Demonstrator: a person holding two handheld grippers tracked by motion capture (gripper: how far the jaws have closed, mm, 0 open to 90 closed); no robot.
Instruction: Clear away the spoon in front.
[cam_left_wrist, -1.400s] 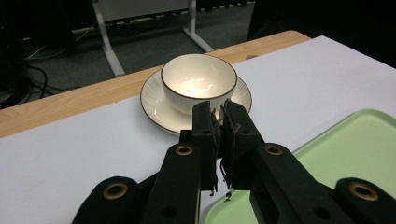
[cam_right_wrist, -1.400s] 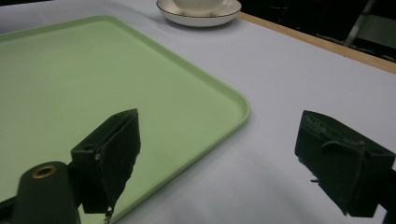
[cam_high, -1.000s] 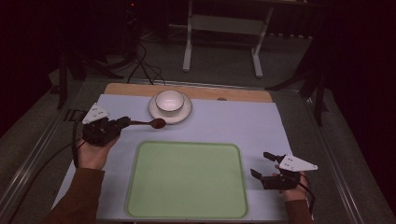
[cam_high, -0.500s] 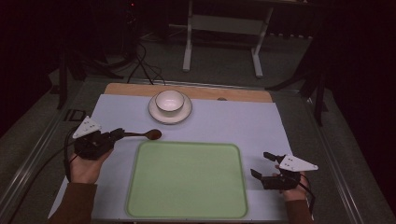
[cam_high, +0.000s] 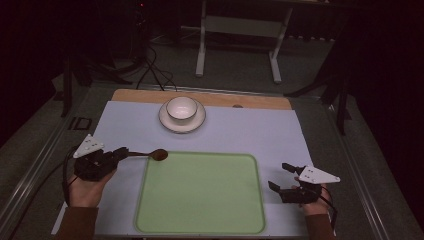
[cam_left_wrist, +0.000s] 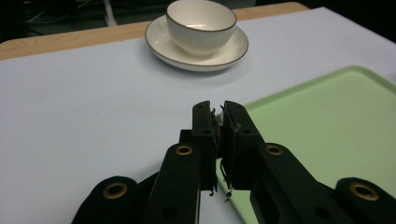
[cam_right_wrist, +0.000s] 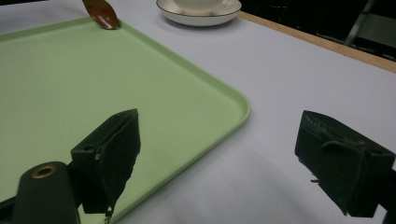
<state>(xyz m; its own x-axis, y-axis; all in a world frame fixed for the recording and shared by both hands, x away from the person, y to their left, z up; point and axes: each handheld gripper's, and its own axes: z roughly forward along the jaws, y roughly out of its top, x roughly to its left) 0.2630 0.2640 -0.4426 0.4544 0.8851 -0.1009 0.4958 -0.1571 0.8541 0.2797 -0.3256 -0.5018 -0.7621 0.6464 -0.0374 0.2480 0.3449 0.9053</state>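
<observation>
1. Right gripper (cam_high: 284, 178): nearest, at the table's near right, just beside the right edge of the green tray (cam_high: 200, 227). Jaws spread wide with nothing between them; in the right gripper view they stand over the tray's corner rim and the pale sheet (cam_high: 250, 135).
2. Left gripper (cam_high: 120, 152): near left, beside the tray's far-left corner. Jaws clenched on the thin handle of a brown spoon (cam_high: 152, 154); in the left gripper view the jaws are all but closed, and the handle itself cannot be made out there.
3. Spoon: runs from the left jaws toward the tray, roughly level. Its dark bowl sits at the tray's far-left rim; whether it touches the rim cannot be told. The right gripper view shows the bowl at the tray's far edge.
4. Tray: flat on the sheet, surface bare.
5. White cup (cam_high: 181, 108): farthest, upright on its saucer (cam_high: 182, 122), well apart from both grippers, near the wooden table edge (cam_high: 140, 95).
</observation>
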